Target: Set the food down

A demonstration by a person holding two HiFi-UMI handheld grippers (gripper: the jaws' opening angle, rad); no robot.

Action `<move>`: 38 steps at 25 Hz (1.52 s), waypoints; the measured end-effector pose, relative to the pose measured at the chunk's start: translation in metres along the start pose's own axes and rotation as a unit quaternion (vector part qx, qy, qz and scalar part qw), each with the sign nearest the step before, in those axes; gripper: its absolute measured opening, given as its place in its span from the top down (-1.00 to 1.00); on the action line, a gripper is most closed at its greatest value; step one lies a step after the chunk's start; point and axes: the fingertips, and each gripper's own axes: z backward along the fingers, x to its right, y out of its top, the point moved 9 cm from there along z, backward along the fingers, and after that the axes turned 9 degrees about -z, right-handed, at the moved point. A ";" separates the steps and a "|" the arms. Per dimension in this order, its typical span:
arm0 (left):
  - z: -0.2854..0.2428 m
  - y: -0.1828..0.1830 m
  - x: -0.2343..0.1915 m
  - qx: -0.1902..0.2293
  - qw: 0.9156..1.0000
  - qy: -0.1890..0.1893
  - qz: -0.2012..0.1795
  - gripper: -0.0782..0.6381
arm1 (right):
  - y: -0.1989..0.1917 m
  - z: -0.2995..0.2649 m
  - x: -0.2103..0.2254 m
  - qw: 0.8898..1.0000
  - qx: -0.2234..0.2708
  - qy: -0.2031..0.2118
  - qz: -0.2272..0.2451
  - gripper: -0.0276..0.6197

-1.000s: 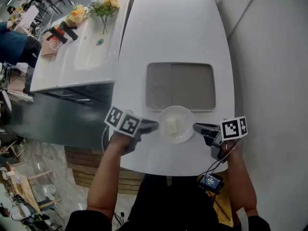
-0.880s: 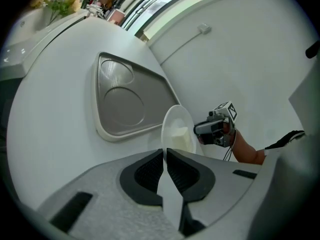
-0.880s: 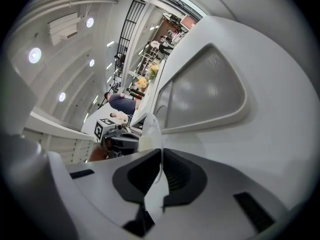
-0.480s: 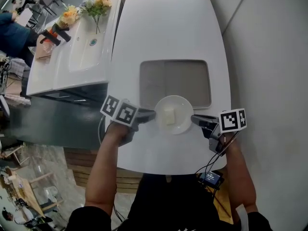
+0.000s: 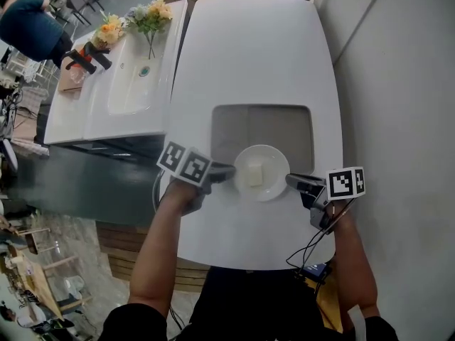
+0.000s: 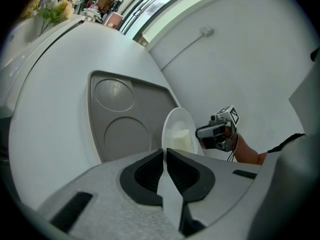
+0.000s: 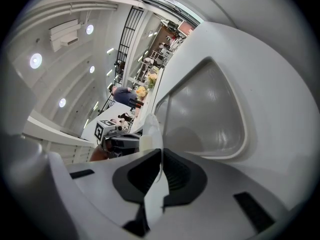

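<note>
A white plate (image 5: 273,178) with a pale block of food (image 5: 255,175) hangs between my two grippers over the near edge of a grey tray (image 5: 263,131). My left gripper (image 5: 229,170) is shut on the plate's left rim, my right gripper (image 5: 291,181) on its right rim. In the left gripper view the plate (image 6: 173,129) stands edge-on in the left gripper (image 6: 165,159), with the food (image 6: 182,141) on it and the tray (image 6: 120,119) beyond. The right gripper view shows the rim (image 7: 151,134) pinched in the right gripper (image 7: 161,165) above the tray (image 7: 205,114).
The tray lies in the middle of a long white table (image 5: 249,55). A wall (image 5: 398,84) runs close along the right. To the left stands a white counter (image 5: 114,84) with flowers (image 5: 149,16). A person (image 5: 32,27) is at the far left.
Both grippers have carried the plate away from me, from the bare table before the tray to over the tray's near edge. The grips look unchanged.
</note>
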 end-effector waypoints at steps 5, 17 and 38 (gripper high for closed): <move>-0.006 0.014 -0.009 -0.002 1.000 0.004 -0.001 0.72 | 0.014 -0.001 0.005 1.000 0.008 0.000 0.001 0.86; -0.034 0.054 -0.022 -0.020 0.999 0.017 -0.022 0.72 | 0.030 0.008 0.026 0.998 0.060 -0.003 -0.020 0.86; -0.051 0.066 -0.039 -0.007 1.000 0.024 -0.006 0.72 | 0.044 0.008 0.034 0.991 0.123 0.014 -0.055 0.87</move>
